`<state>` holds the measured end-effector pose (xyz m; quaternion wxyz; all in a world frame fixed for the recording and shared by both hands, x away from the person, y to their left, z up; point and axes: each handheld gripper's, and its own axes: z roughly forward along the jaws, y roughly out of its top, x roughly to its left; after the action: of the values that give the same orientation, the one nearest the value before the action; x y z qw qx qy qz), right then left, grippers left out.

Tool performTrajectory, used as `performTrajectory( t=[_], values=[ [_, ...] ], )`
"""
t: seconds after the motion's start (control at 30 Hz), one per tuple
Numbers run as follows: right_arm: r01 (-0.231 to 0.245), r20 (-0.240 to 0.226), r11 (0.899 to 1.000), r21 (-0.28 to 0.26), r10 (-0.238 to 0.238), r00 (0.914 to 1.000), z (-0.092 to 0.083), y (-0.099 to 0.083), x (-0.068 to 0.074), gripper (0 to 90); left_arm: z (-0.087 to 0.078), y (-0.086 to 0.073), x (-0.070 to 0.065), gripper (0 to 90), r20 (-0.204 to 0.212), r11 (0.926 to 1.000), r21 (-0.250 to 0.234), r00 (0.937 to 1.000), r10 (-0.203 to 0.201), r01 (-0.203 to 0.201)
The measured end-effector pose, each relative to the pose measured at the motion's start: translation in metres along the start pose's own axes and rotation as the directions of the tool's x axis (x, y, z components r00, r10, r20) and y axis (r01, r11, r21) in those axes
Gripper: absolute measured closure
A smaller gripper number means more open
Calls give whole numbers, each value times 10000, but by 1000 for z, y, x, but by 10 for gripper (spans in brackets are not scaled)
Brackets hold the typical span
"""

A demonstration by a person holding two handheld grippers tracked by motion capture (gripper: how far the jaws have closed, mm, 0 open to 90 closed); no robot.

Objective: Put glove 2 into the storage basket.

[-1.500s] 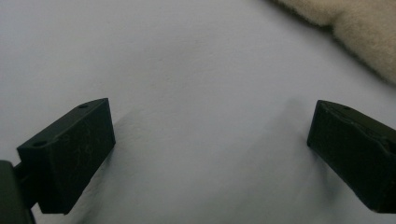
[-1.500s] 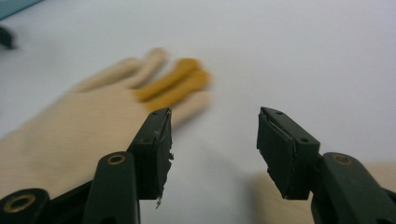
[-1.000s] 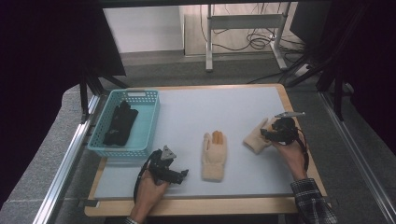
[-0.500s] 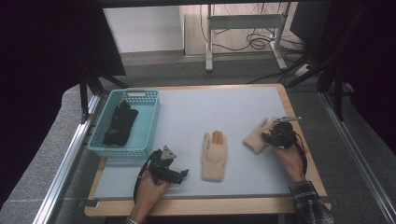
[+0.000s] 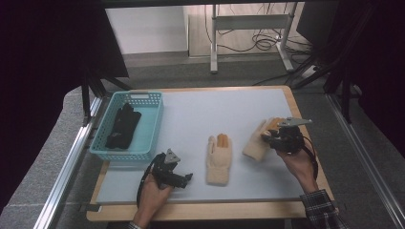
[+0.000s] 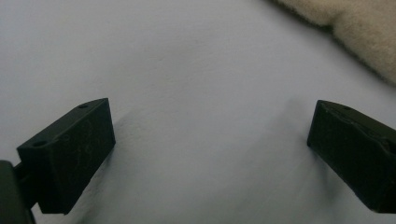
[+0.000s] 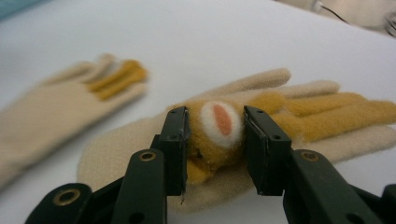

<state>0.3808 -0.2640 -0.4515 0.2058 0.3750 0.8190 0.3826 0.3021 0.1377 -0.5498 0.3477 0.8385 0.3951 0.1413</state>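
Leftmost in the high view, a turquoise plastic basket (image 5: 143,151) held a black glove (image 5: 122,126). Below it, the left hand-held gripper (image 5: 187,177) rested on the pale grey tabletop (image 5: 200,119), jaws spread around nothing. At centre lay a cream knitted glove (image 5: 219,160). Right of centre, the right hand-held gripper (image 7: 215,150), whose jaws had just been closing, pinched a cream and mustard glove (image 7: 299,116).

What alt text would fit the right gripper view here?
The right gripper pinches a raised fold of a cream and mustard glove between its black jaws on a white table. A second matching glove lies blurred at left.
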Motion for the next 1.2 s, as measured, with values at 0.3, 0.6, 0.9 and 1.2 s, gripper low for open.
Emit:
performTrajectory(
  t=[0.3, 0.6, 0.9, 1.2],
  values=[
    [1676, -2161, 9835, -682, -1786, 9599, -1, 22, 55, 607, 0, 0, 0, 11, -9, 10000, -18, 10000, -15, 15],
    [2942, -3793, 9539, -592, -2941, 8773, 36, 26, 102, 606, 0, 0, 0, 11, -6, 10000, -11, 10000, 1, -1],
    [3097, -3956, 9505, -254, -2941, 8701, 69, 20, 106, 602, 0, 0, 0, 11, 5, 10000, 5, 10000, 17, -17],
    [2464, -3885, 9692, 50, -2252, 8935, 70, 13, 98, 462, 0, 0, 0, 11, 2, 10000, 13, 10000, 26, -26]
  ],
)
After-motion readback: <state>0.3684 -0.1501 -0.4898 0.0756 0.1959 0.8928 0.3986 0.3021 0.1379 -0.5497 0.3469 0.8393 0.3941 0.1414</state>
